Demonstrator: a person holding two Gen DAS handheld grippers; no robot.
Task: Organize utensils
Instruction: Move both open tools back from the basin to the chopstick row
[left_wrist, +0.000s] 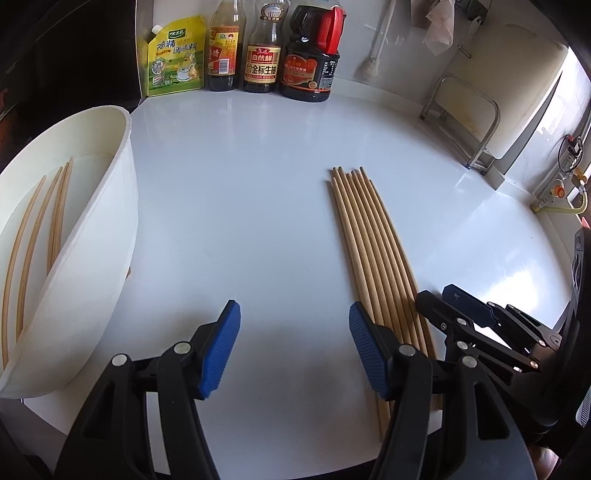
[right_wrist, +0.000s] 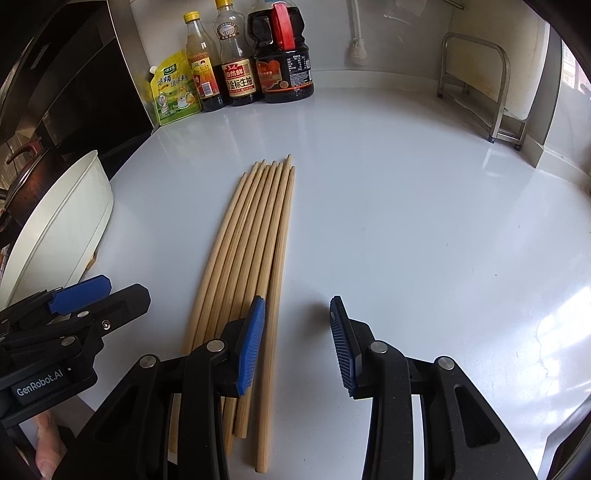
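Observation:
Several wooden chopsticks (left_wrist: 373, 243) lie side by side on the white counter; they also show in the right wrist view (right_wrist: 251, 251). A white oval container (left_wrist: 92, 258) lies tilted at the left with a few chopsticks (left_wrist: 33, 240) inside; its outer wall shows in the right wrist view (right_wrist: 62, 229). My left gripper (left_wrist: 293, 343) is open and empty, just left of the bundle's near ends. My right gripper (right_wrist: 297, 343) is open and empty, its left finger over the bundle's right edge. The right gripper shows in the left wrist view (left_wrist: 480, 317), the left gripper in the right wrist view (right_wrist: 74, 299).
Three sauce bottles (left_wrist: 262, 48) and a yellow-green seasoning pouch (left_wrist: 177, 59) stand at the back of the counter (left_wrist: 240, 166). A metal rack holding a cutting board (left_wrist: 476, 110) stands at the back right. A dark stove and pot (right_wrist: 22, 177) are at the left.

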